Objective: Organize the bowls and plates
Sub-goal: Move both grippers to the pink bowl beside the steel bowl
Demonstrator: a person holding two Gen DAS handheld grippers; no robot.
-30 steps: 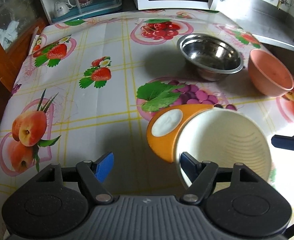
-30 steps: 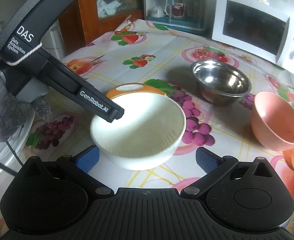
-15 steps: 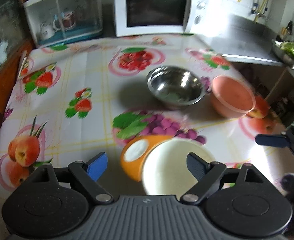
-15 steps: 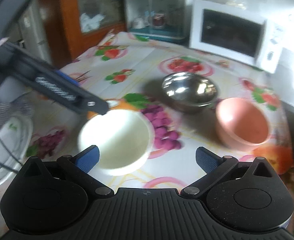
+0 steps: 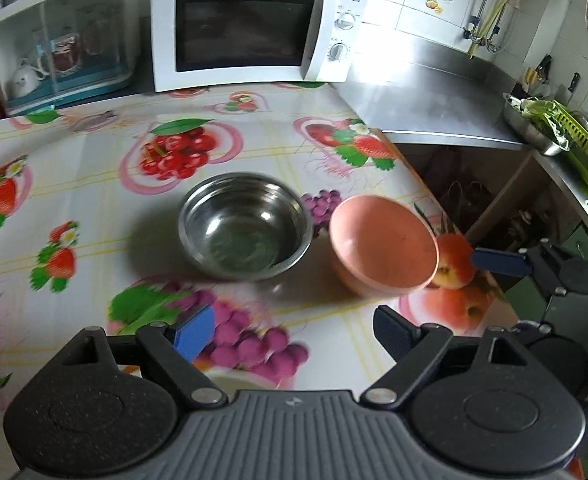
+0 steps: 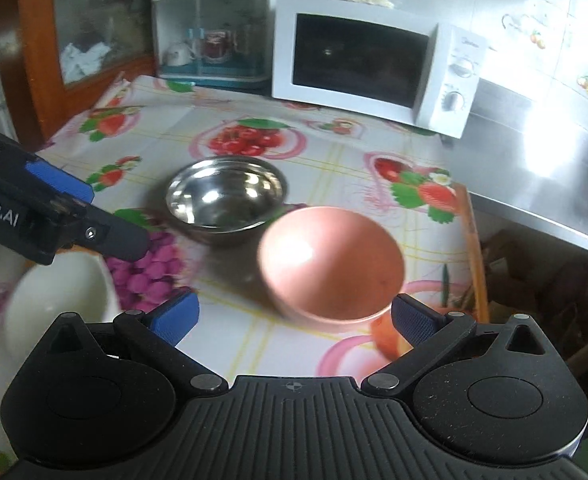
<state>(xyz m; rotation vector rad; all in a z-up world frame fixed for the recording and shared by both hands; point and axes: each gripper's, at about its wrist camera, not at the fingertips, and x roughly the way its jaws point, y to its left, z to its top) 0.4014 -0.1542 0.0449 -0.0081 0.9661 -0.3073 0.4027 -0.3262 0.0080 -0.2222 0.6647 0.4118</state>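
Observation:
A steel bowl (image 5: 246, 226) stands mid-table, and a pink bowl (image 5: 383, 246) stands just right of it near the table's right edge. Both also show in the right wrist view: the steel bowl (image 6: 226, 198) and the pink bowl (image 6: 331, 270). A white bowl (image 6: 56, 300) sits at the near left, partly under the left gripper's body. My left gripper (image 5: 294, 330) is open and empty, in front of both bowls. My right gripper (image 6: 294, 316) is open and empty, with the pink bowl just ahead between its fingers.
A white microwave (image 5: 254, 26) and a clear cup cabinet (image 5: 60, 44) stand at the table's back. A steel counter (image 5: 433, 100) adjoins at the right, with a gap below it. The fruit-print tablecloth (image 5: 94, 184) covers the table.
Both grippers have lifted and swung right, away from the white bowl and orange plate. The pink bowl now sits ahead of the right gripper. The white bowl has slid to the view's edge.

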